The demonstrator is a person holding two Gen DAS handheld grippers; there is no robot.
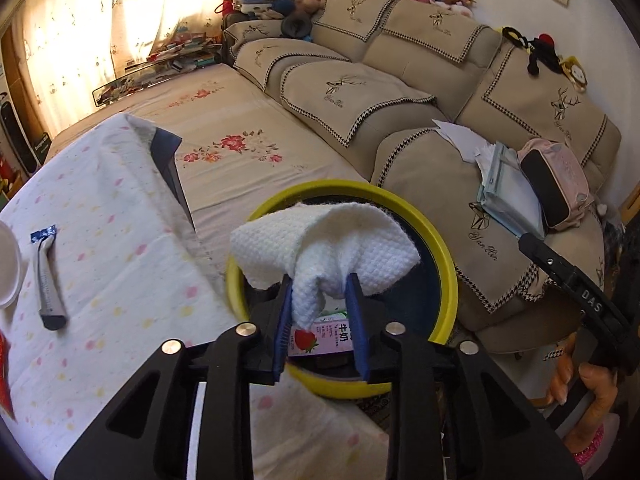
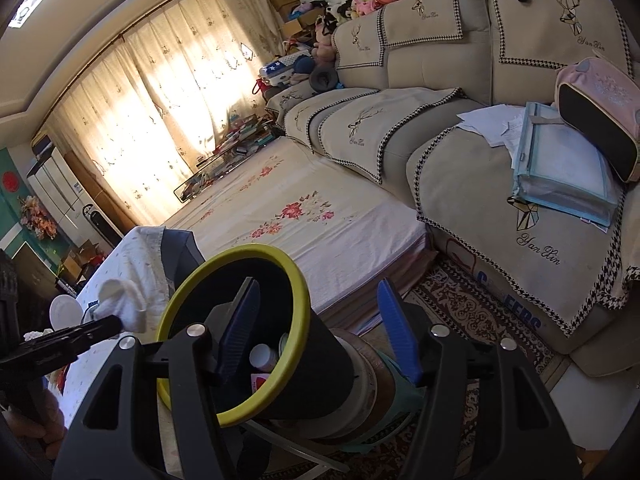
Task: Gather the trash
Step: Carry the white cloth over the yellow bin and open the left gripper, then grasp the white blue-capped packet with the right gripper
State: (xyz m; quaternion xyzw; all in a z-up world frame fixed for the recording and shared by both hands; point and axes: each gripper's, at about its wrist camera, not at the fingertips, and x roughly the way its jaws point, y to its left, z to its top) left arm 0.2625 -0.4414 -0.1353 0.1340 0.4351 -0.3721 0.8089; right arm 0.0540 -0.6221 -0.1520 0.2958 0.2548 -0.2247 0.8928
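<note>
- The yellow-rimmed bin [image 1: 448, 276], black-walled, is the landmark; it stands at the edge of a table under a dotted white cloth [image 1: 120, 280]
- The left gripper [image 1: 320, 304] hangs right over the bin's mouth, pointing down into it, its blue pads [image 1: 282, 320] set narrowly on either side of a white waffle-weave wipe [image 1: 324, 248]
- The wipe still sits between those pads, its loose upper part spread across the near half of the bin's opening; whether the pads press it cannot be told
- Inside the bin, below the wipe, lies a pink strawberry milk carton [image 1: 320, 338]
- The right gripper [image 2: 320, 332] straddles the bin's right wall, one blue pad inside the mouth and the other outside the black wall, jaws set wide; real contact with the wall cannot be told
- In the right wrist view a white-capped bottle [image 2: 264, 356] lies inside the bin
- Left of the bin, well apart on the cloth, lies a grey razor with a blue head [image 1: 47, 276]
- Farther left of the bin, at the cloth's edge, sits a white round lid or dish [image 1: 9, 268]
- Beyond the bin spreads a floral mattress [image 1: 240, 136], with a beige sofa [image 1: 420, 60] behind
</note>
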